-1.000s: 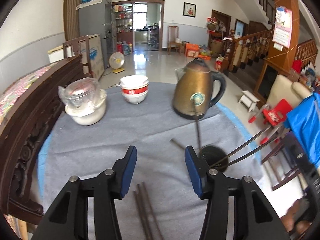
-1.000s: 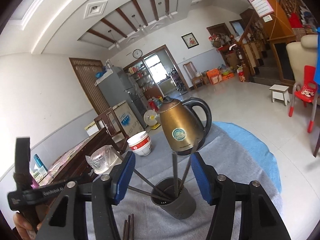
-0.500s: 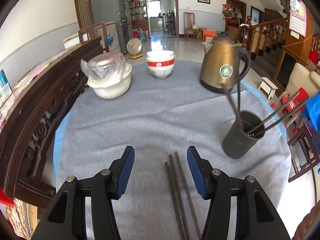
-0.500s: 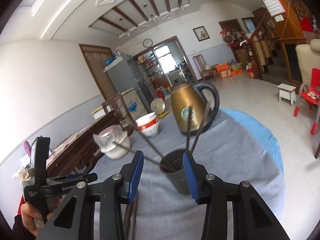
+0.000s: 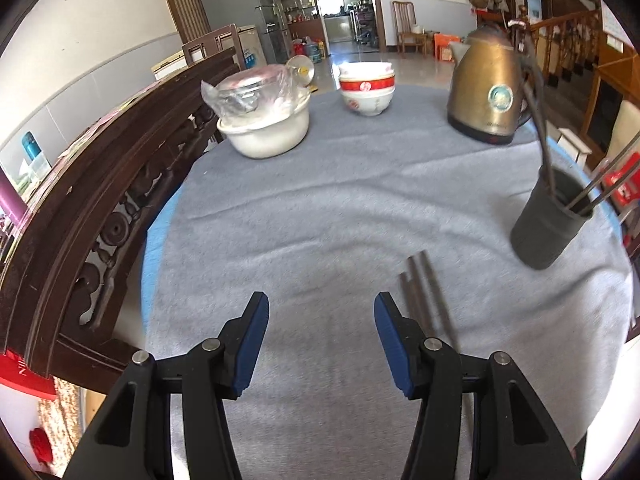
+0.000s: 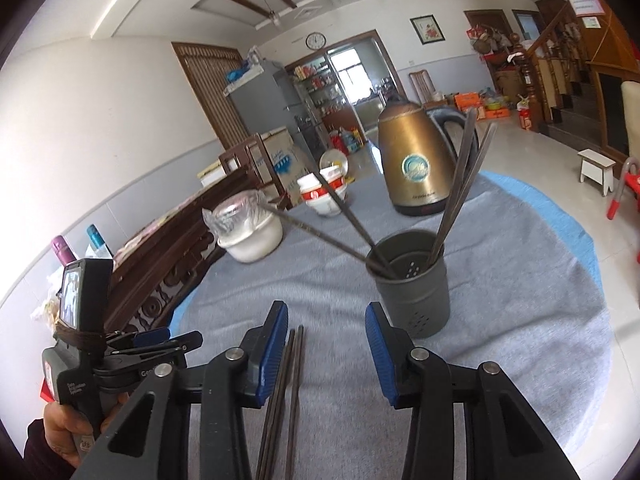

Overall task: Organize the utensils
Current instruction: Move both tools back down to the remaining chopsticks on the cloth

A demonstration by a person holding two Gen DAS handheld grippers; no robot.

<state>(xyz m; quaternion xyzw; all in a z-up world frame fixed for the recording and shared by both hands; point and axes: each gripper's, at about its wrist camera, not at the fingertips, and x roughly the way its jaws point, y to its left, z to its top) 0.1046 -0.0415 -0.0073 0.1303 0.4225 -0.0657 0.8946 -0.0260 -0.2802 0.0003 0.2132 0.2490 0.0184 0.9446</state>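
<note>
A dark grey utensil holder [image 6: 414, 282] stands on the grey tablecloth with several dark chopsticks [image 6: 460, 184] leaning out of it; it also shows in the left wrist view [image 5: 548, 220]. Loose dark chopsticks [image 5: 424, 292] lie flat on the cloth, just right of my left gripper's right finger; in the right wrist view they [image 6: 290, 380] lie by the left finger. My left gripper [image 5: 322, 316] is open and empty above bare cloth. My right gripper [image 6: 326, 328] is open and empty, near and left of the holder.
A brass kettle [image 5: 488, 92] stands at the far right, stacked red-and-white bowls [image 5: 366, 90] at the far middle, a white bowl with a plastic-wrapped lid [image 5: 264, 120] at the far left. A carved wooden bench back [image 5: 100, 200] borders the table's left edge.
Both grippers have pulled back toward the near edge. The holder now sits farther from the right gripper, which has opened wider. The loose chopsticks now lie right of the left gripper.
</note>
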